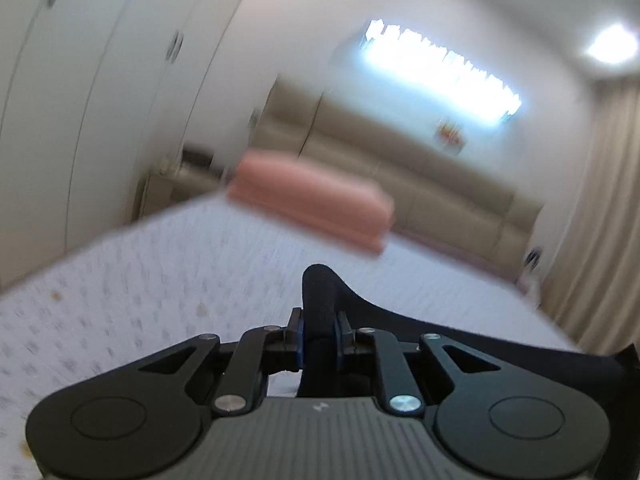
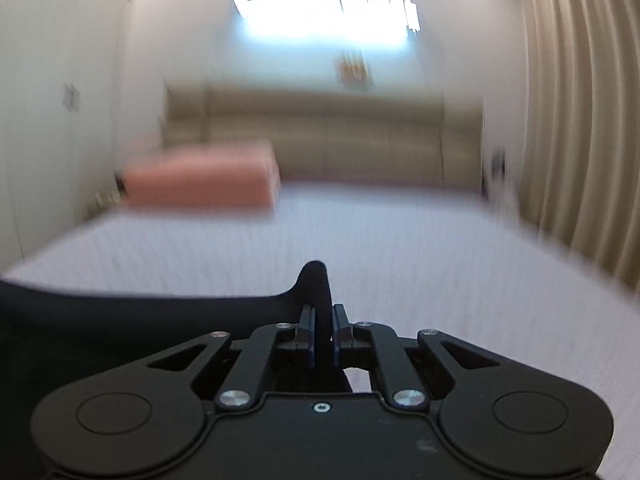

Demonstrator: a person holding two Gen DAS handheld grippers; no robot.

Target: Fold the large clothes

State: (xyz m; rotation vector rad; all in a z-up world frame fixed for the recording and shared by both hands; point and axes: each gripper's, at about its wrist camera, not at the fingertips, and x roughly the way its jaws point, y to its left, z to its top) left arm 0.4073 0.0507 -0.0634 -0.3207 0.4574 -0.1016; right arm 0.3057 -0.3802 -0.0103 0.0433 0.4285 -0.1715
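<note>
Two tools gripped one dark garment [image 1: 460, 332] above the bed [image 1: 160, 280]. Left tool [image 1: 320, 340] was clamped nearly closed on a bunched fold; the cloth ran off to its right. Right tool [image 2: 323, 338] pinched another fold likewise, cloth trailing left. Pink folded stack [image 2: 200, 180] lay far behind near the headboard [image 2: 340, 136].

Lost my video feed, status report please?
Left claw and right claw both shut on dark garment, edge lifted off bed. Pink folded stack far ahead, nothing in the way.
</note>
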